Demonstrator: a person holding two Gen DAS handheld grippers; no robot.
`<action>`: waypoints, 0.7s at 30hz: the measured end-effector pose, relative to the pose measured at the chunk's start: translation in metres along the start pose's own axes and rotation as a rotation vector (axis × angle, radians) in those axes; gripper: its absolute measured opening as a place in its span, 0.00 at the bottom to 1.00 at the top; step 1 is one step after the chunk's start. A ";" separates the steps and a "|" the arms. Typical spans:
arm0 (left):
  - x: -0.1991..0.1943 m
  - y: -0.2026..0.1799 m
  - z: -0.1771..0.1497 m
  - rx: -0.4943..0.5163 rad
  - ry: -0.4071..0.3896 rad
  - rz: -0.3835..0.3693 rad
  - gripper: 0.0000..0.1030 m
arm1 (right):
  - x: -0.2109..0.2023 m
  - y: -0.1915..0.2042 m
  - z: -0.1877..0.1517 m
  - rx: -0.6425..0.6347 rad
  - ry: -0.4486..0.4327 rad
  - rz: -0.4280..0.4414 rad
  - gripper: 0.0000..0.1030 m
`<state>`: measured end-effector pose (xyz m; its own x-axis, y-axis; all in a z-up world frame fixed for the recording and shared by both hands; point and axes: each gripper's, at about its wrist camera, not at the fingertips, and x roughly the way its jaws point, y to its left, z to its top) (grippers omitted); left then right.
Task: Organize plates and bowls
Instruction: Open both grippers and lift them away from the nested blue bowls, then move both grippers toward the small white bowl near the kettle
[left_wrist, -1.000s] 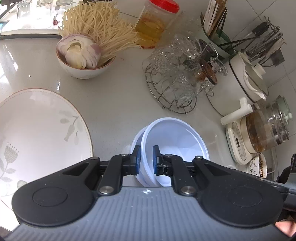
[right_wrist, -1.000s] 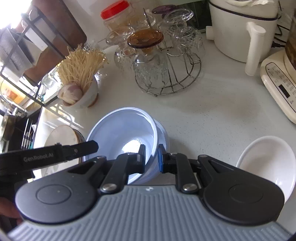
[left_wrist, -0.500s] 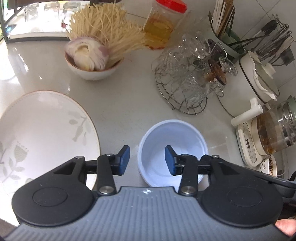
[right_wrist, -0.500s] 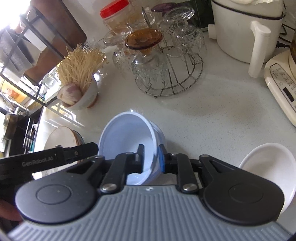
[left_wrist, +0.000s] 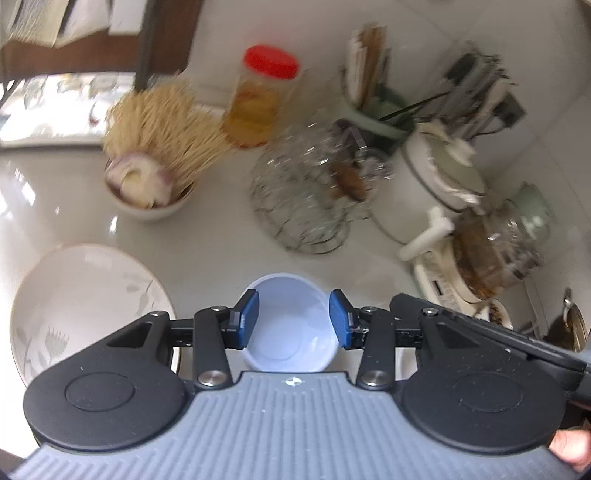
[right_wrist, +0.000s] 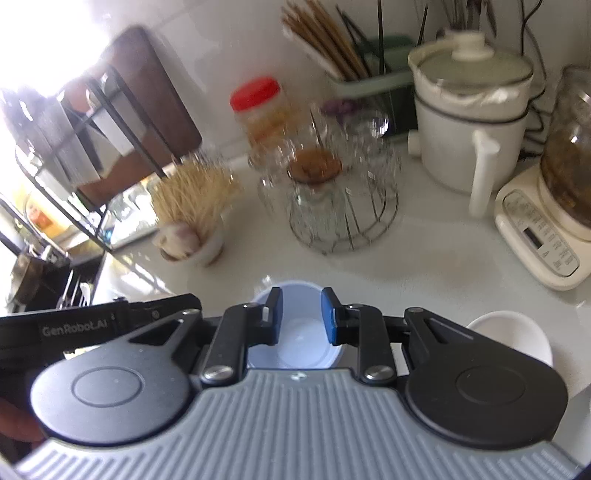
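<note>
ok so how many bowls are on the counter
3. A pale blue bowl sits under both open grippers, a white bowl lies to its right, and a bowl of noodles and onion stands further back. More may be hidden behind the grippers.

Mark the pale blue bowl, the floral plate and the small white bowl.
pale blue bowl (left_wrist: 291, 332), left wrist view, inner floor.
floral plate (left_wrist: 85, 295), left wrist view, bare centre.
small white bowl (right_wrist: 517, 336), right wrist view, inside.

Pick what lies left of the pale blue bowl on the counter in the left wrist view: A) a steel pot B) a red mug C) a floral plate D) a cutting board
C: the floral plate lies flat on the counter left of the pale blue bowl.
</note>
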<state>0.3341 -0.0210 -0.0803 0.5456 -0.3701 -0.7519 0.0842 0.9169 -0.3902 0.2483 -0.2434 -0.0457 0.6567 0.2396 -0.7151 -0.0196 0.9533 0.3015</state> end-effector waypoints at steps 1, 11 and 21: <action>-0.006 -0.003 0.000 0.019 -0.007 -0.005 0.46 | -0.006 0.002 0.000 0.002 -0.020 -0.005 0.26; -0.038 -0.018 -0.005 0.150 -0.038 -0.063 0.46 | -0.051 0.017 -0.018 0.000 -0.168 -0.052 0.26; -0.049 -0.026 -0.014 0.244 -0.022 -0.104 0.46 | -0.074 0.018 -0.039 0.062 -0.224 -0.113 0.26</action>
<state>0.2931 -0.0291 -0.0410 0.5410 -0.4635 -0.7018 0.3377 0.8839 -0.3234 0.1704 -0.2365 -0.0118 0.8027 0.0794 -0.5911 0.1048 0.9569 0.2708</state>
